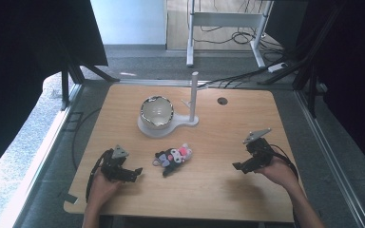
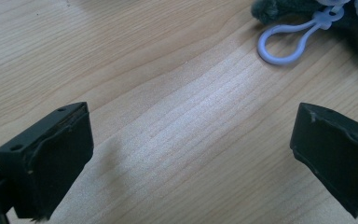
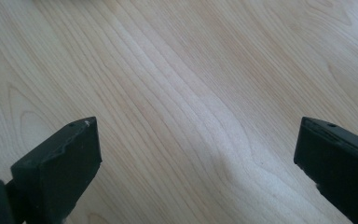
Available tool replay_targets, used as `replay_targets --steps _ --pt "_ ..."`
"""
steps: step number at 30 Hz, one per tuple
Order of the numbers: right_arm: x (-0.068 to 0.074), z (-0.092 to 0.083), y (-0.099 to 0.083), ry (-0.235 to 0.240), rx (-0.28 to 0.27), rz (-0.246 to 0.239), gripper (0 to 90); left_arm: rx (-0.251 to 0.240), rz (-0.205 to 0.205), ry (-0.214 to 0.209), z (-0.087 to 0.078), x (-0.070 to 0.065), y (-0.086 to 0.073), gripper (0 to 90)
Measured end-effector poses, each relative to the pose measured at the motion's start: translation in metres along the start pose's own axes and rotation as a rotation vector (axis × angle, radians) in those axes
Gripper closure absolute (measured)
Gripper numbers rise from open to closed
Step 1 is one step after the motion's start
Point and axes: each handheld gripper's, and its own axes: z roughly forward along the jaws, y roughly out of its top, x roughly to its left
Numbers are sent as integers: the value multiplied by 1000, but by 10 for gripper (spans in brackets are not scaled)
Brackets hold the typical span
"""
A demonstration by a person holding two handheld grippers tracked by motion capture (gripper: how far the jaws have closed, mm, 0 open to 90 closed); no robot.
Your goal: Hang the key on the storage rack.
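Note:
A small plush toy (image 1: 173, 157), dark with a white face and a pink part, lies near the middle of the wooden table (image 1: 218, 185). Its dark edge (image 2: 354, 28) and white plastic clip loop (image 2: 284, 44) show at the top right of the left gripper view. My left gripper (image 1: 135, 173) rests on the table just left of the toy, jaws wide open over bare wood (image 2: 191, 154). My right gripper (image 1: 238, 167) sits at the right side of the table, also open, with bare wood (image 3: 196, 154) between its jaws.
A bowl (image 1: 157, 111) sits on a white base (image 1: 145, 129) with an upright white post (image 1: 193, 95) at the back middle of the table. A round cable hole (image 1: 222, 101) lies behind it. Cables and a desk frame (image 1: 228, 21) stand on the floor beyond.

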Motion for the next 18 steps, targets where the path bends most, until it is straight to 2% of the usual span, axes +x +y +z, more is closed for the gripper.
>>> replay_targets --steps 11,18 --pt "1 5 26 47 41 -54 1 4 0 -2 0 0 0 0" --pt "3 9 40 53 75 -86 2 3 0 -2 0 1 0 0"
